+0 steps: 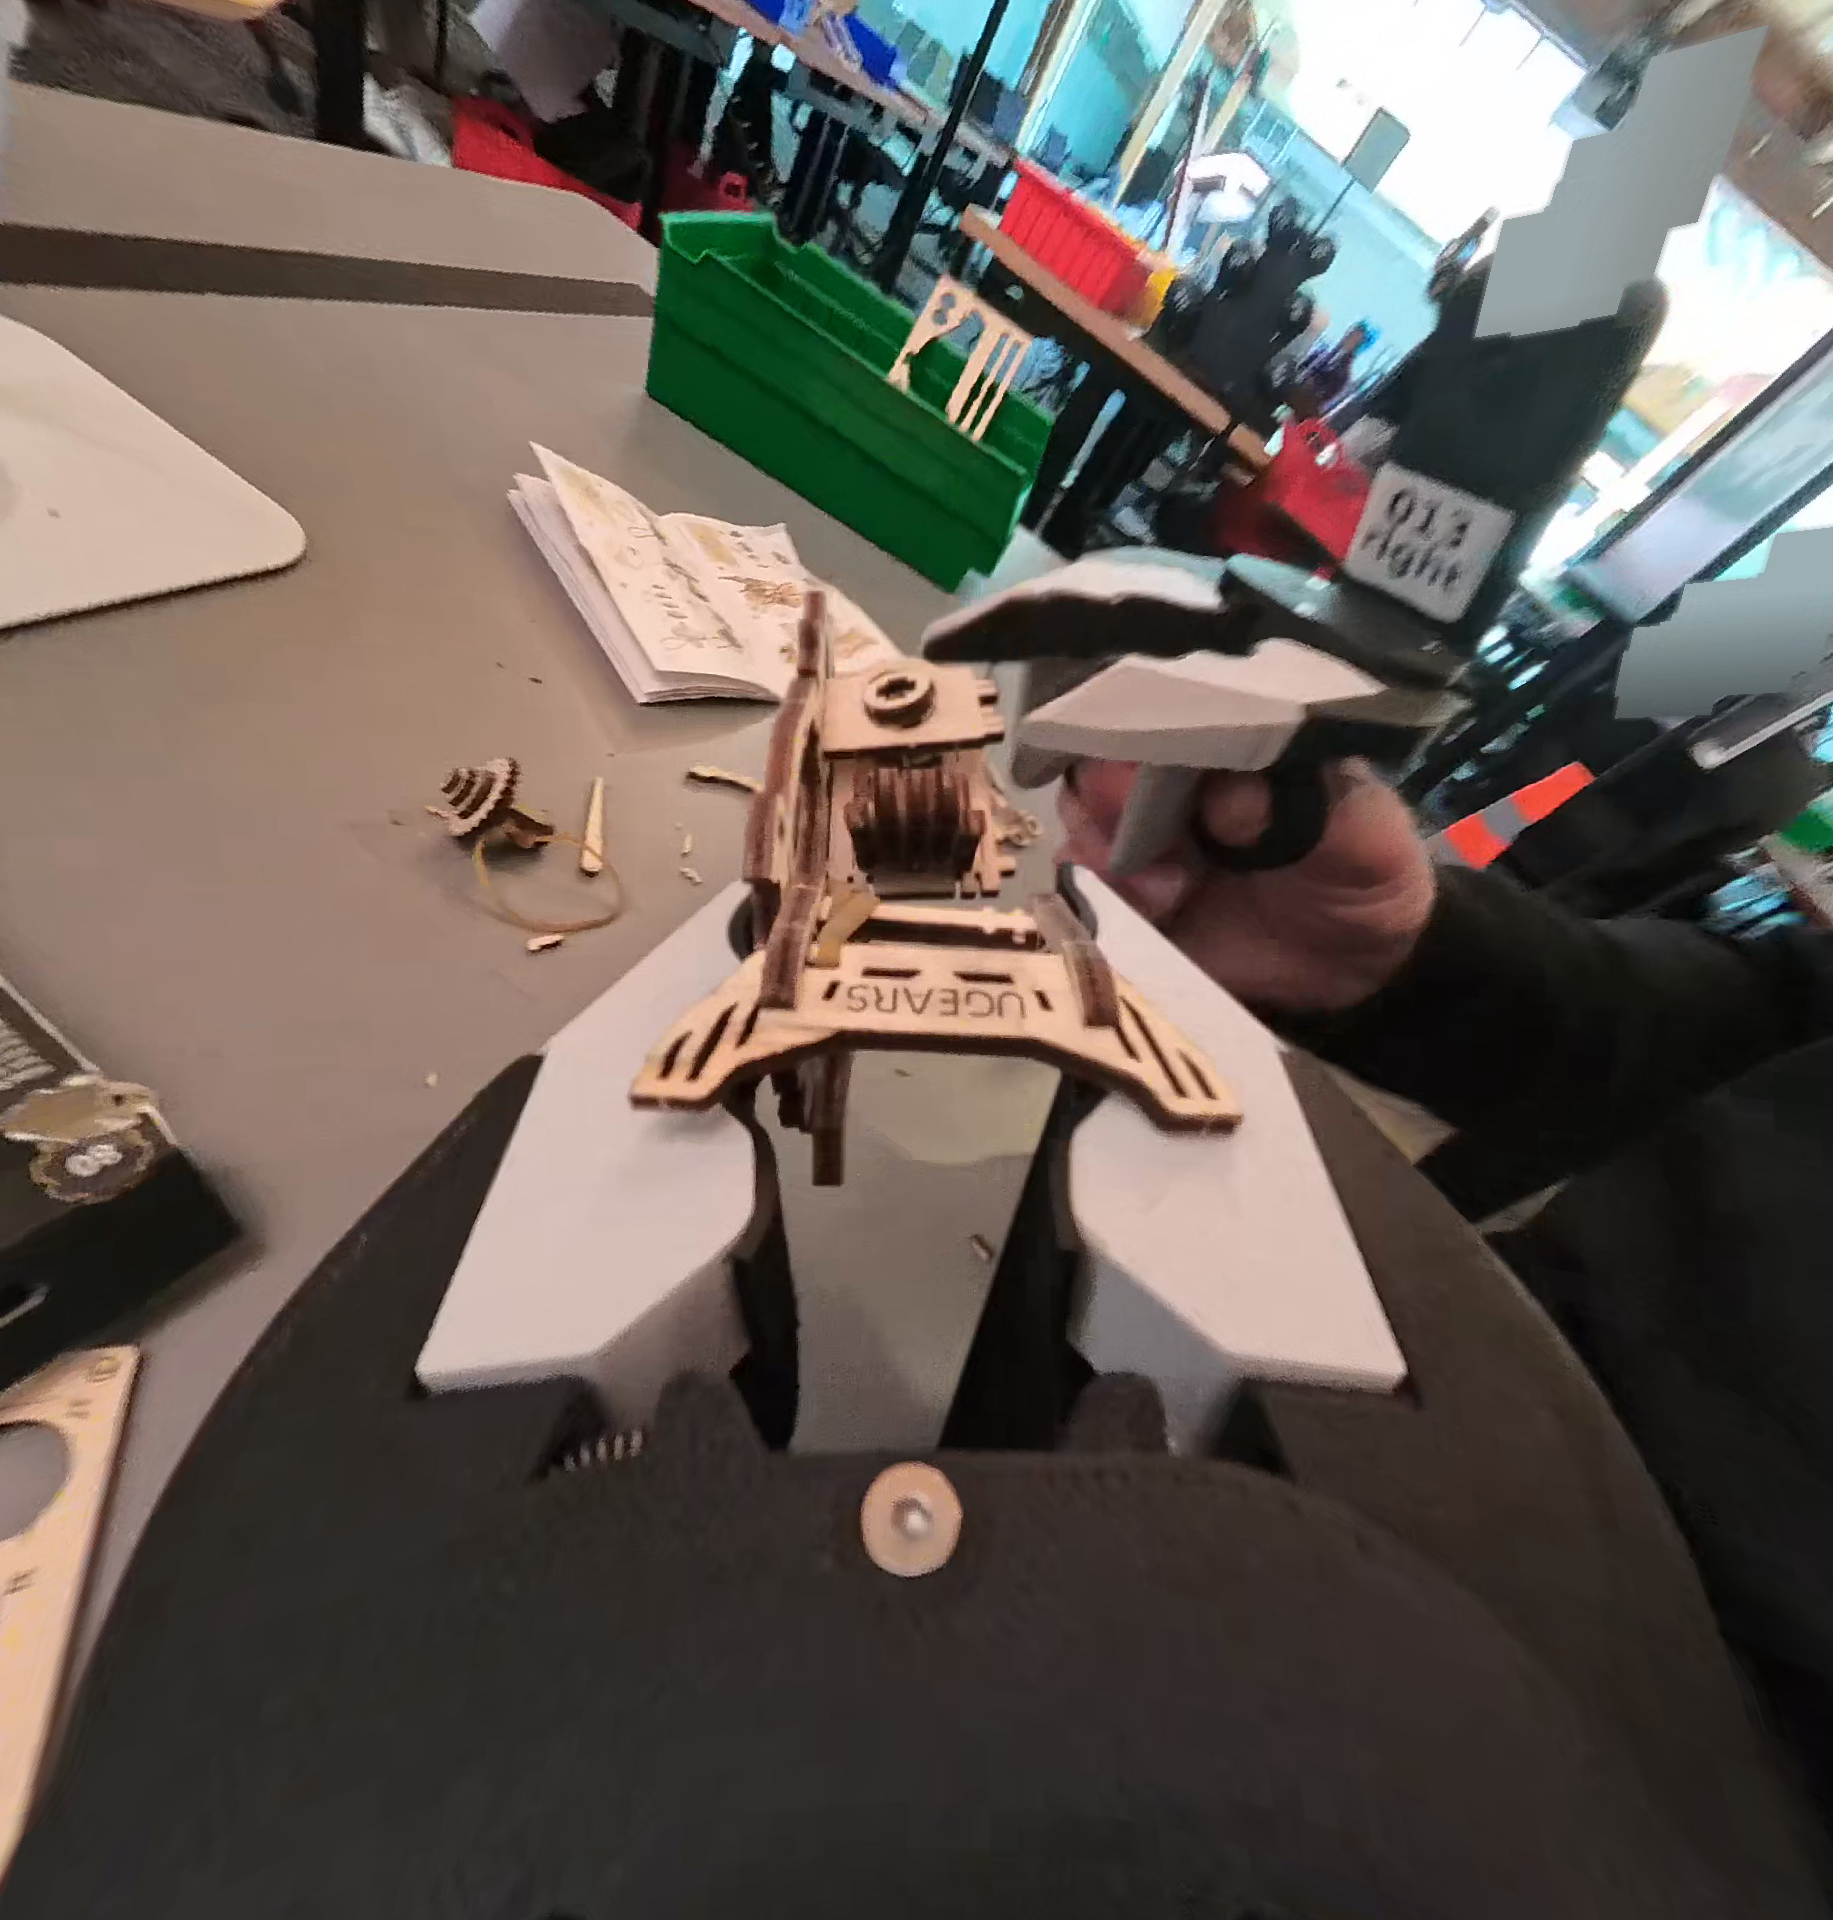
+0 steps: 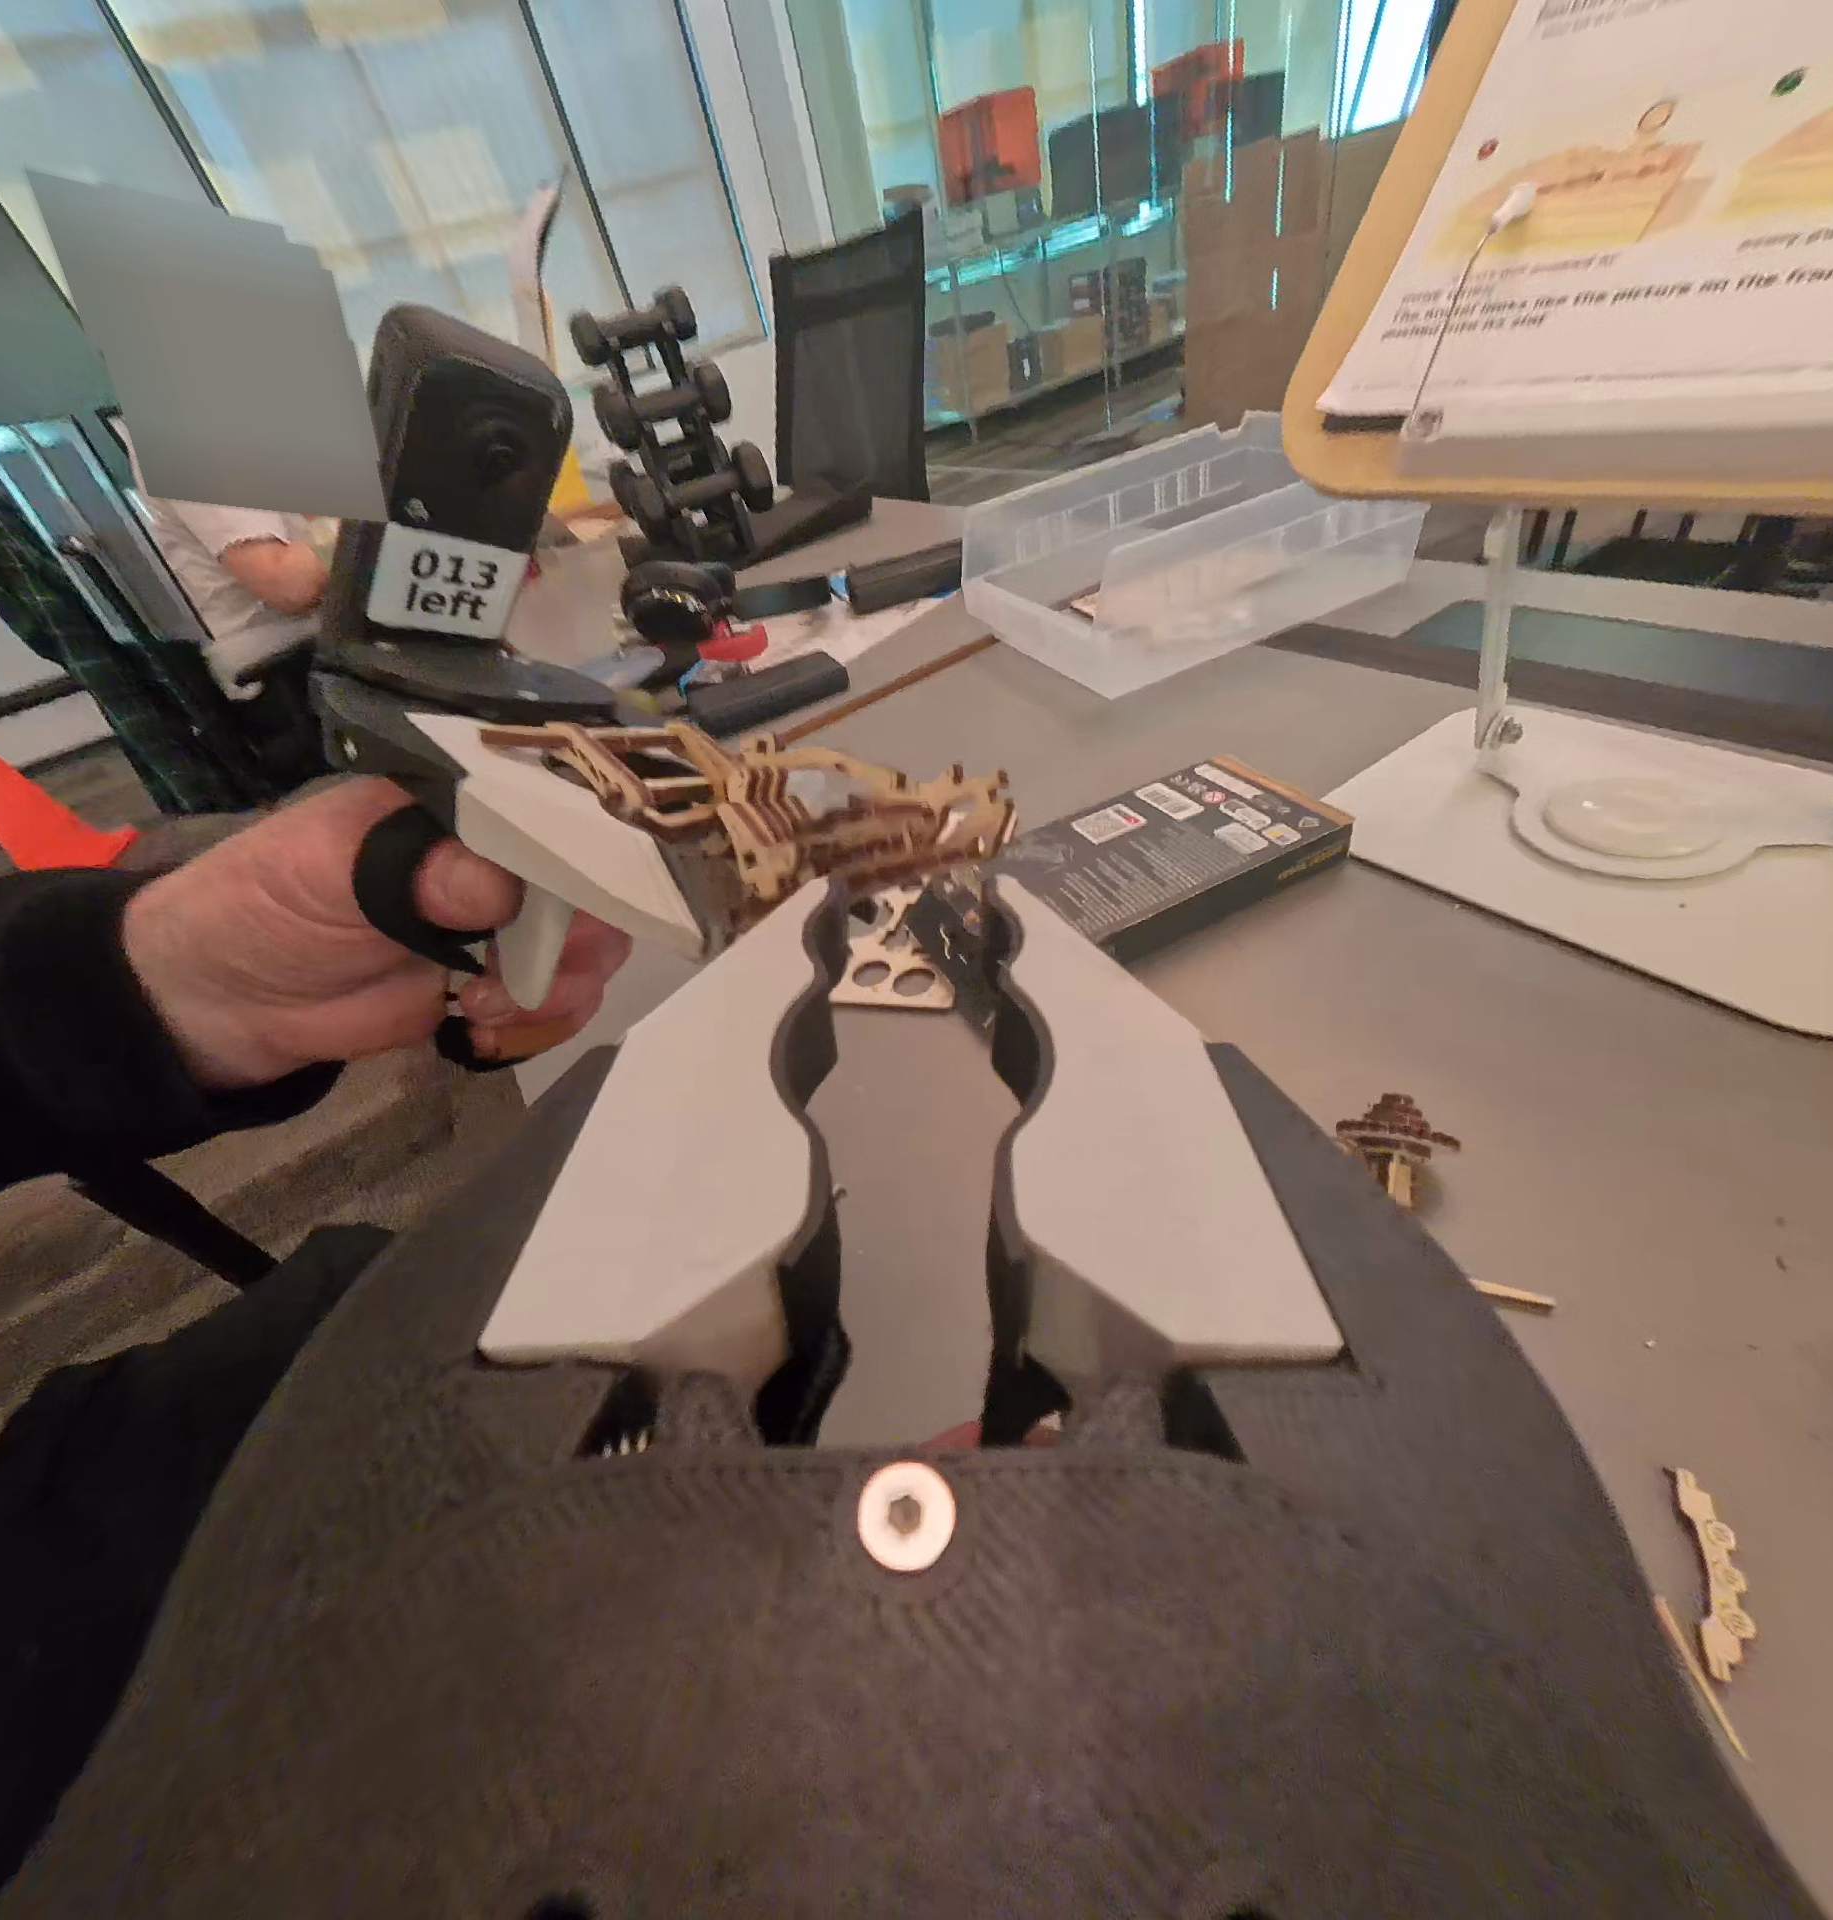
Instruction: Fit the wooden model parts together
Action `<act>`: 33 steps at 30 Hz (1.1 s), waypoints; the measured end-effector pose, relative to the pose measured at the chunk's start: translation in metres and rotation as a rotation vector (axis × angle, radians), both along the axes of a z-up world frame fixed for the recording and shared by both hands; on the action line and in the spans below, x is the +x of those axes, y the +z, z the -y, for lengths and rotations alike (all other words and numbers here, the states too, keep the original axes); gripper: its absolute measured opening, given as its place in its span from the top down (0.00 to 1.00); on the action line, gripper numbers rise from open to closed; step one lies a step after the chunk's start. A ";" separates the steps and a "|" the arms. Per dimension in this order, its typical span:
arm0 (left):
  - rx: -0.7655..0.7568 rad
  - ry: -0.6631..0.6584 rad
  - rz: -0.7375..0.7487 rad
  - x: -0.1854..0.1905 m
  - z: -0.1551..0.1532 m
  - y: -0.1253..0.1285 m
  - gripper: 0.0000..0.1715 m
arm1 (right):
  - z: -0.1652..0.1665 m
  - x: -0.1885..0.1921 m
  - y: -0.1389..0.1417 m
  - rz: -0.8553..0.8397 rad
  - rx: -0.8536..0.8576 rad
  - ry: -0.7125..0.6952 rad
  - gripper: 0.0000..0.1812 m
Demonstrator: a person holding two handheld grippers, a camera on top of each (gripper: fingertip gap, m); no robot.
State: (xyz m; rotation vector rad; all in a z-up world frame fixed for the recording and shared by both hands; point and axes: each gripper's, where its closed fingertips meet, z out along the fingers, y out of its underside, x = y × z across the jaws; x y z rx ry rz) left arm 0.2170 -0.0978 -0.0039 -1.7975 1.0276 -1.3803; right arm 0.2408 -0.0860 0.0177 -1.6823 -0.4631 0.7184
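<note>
**Left gripper holds the wooden model; right gripper empty beside it**

Left wrist view:
- Left gripper: jaws closed partway onto the wooden model, which sits clamped between the fingertips, raised above the grey table.
- Model: flat winged base plate toward the camera, upright side frame on its left, stacked toothed block and a round collar on top.
- Right gripper comes in from the right, its tips just beside the model's top; contact cannot be judged. A hand in a dark sleeve grips its handle.
- On the table beyond: a small gear-like sub-assembly with a rubber band, a wooden pin, loose chips, an open instruction booklet, a green bin with a cut-out sheet standing in it.
- Lower left: a black box and a punched plywood sheet.

Right wrist view:
- Right gripper: jaws moderately apart, nothing between them; table visible through the gap.
- Left gripper enters from the left, the wooden model projecting from its tips just ahead of the right gripper's fingertips.
- Behind: the black box, a clear plastic tray, a stand holding an instruction sheet.
- Right of the gripper: the gear-like sub-assembly, further wooden offcuts.
</note>
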 end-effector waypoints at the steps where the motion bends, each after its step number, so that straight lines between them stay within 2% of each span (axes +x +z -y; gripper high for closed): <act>1: 0.038 0.008 -0.025 0.001 0.000 0.000 0.70 | 0.002 0.002 0.005 -0.008 0.013 -0.003 0.85; 5: 0.121 0.022 -0.060 0.006 0.005 0.007 0.70 | 0.007 -0.002 0.009 0.120 0.075 -0.021 0.83; 9: 0.227 0.051 -0.117 0.010 0.008 0.012 0.70 | 0.005 0.001 0.009 0.164 0.079 -0.068 0.82; 19: 0.399 0.122 -0.186 0.016 0.008 0.026 0.70 | 0.005 0.008 0.017 0.123 0.095 -0.142 0.88; 23: 0.413 0.131 -0.211 0.016 0.005 0.026 0.70 | 0.004 0.008 0.016 0.084 0.075 -0.141 0.88; 28: 0.492 0.153 -0.248 0.015 -0.001 0.026 0.70 | 0.005 0.013 0.018 -0.068 0.019 -0.101 0.80; 33: 0.639 0.163 -0.313 0.021 -0.001 0.022 0.70 | 0.008 0.019 0.018 -0.482 -0.173 0.024 0.73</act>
